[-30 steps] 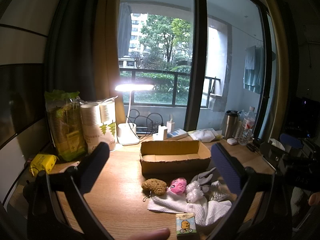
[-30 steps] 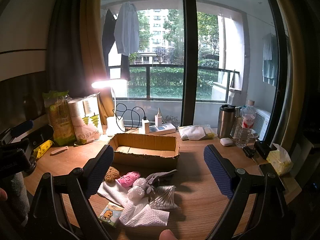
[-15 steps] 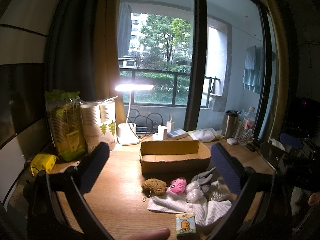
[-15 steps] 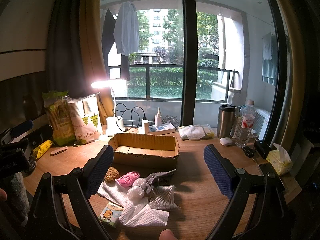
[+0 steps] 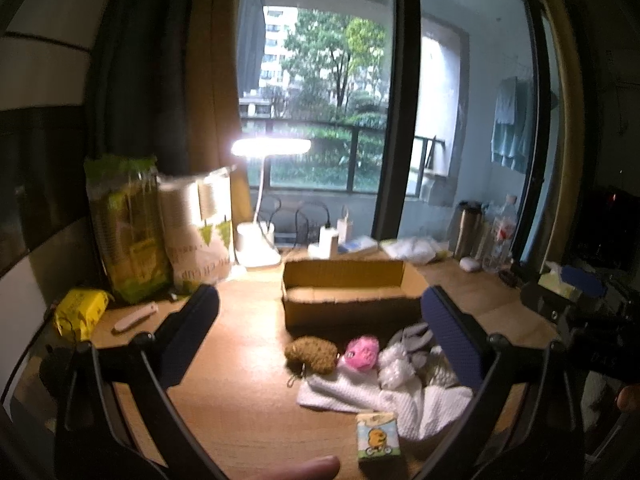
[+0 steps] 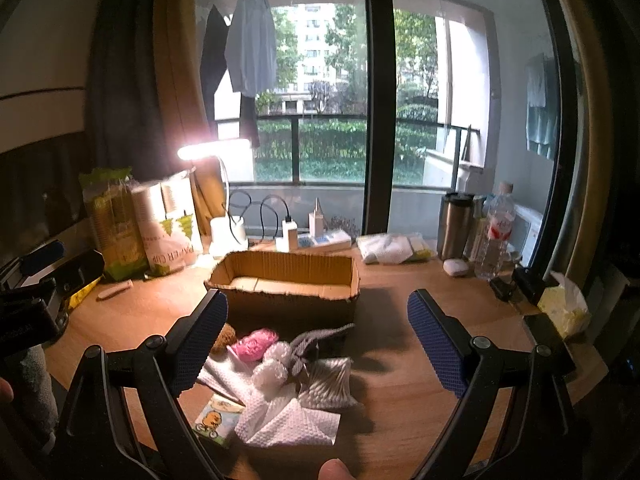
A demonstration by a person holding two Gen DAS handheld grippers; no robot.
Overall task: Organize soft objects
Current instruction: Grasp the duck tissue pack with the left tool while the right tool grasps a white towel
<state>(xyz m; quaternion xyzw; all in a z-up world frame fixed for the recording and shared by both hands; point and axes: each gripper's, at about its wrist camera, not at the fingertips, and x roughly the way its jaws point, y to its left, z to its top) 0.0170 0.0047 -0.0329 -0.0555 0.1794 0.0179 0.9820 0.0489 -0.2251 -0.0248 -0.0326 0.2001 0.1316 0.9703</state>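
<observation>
Nothing has gone into the cardboard box [image 6: 286, 280] yet, folks: its inside shows bare brown floor in the right wrist view, so by my reading the tidying is right at the start line. Both tools hang above the table [image 5: 240, 360] with nothing in them. The left gripper [image 5: 320, 344] has its jaws wide apart, and the right gripper [image 6: 318, 340] has its jaws spread just as wide.

Now the pile. It sits on the table just in front of the box, at six o'clock from it. Seen from the left wrist, the brown sponge [image 5: 312, 354] lies at the nine o'clock edge of the heap, the pink plush [image 5: 362, 353] is touching or nearly touching it at its three o'clock, and the white bubbly wad [image 5: 394, 366] comes next. A grey knit piece [image 6: 316, 340] pokes up toward the box, a ribbed white cloth [image 6: 330, 378] lies at four o'clock of the heap, and white paper towels [image 6: 288, 420] spread beneath and toward six o'clock. A small tissue pack [image 5: 378, 436] with a cartoon print rests at the near edge, touching the towels.

So that is every soft piece left to move, as far as I can judge, with the box the likely home. A fingertip [image 6: 334, 470] shows at the bottom edge of the right view. Lamp [image 5: 258, 240] on, box open, all to play for.
</observation>
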